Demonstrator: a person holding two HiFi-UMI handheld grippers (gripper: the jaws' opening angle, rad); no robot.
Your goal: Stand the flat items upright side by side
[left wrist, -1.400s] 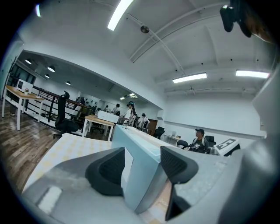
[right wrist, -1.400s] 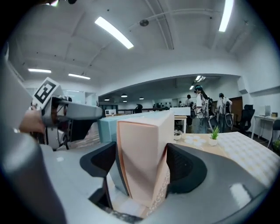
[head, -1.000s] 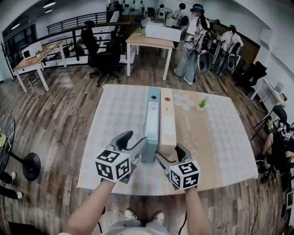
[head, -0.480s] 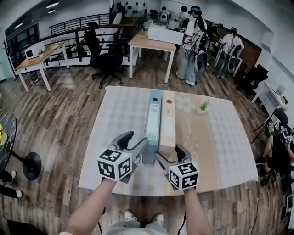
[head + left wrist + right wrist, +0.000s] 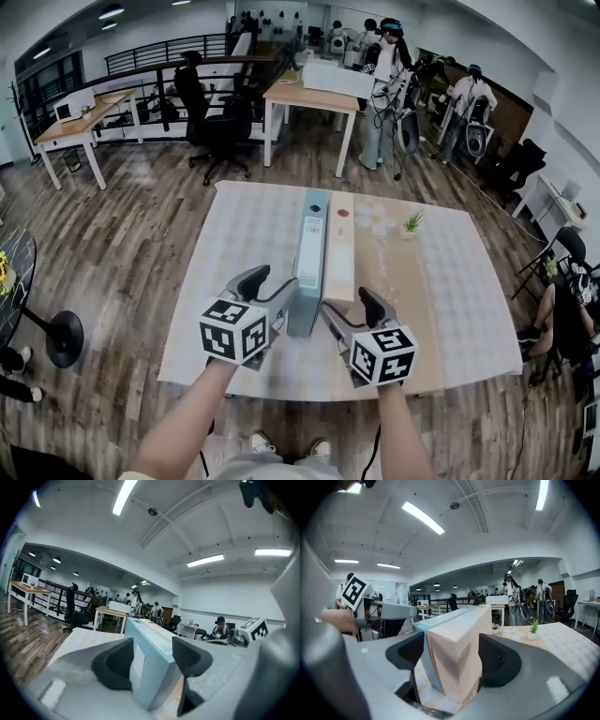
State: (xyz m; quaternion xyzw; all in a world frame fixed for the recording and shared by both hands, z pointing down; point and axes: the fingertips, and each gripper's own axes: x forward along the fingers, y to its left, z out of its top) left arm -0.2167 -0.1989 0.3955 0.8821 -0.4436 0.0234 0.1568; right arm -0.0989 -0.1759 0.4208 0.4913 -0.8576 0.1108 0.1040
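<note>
The right tool (image 5: 349, 309) has lifted slightly, clamping the pink binder (image 5: 339, 248). The left tool (image 5: 274, 285) clamps the blue binder (image 5: 308, 253). Both forearms reach forward, nearly level. Only the head view shows both binders upright and touching on the surface (image 5: 234, 244).

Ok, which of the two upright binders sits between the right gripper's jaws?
The peach cardboard binder, the right-hand one of the pair. The light blue binder touching it is gripped by the left gripper.
</note>
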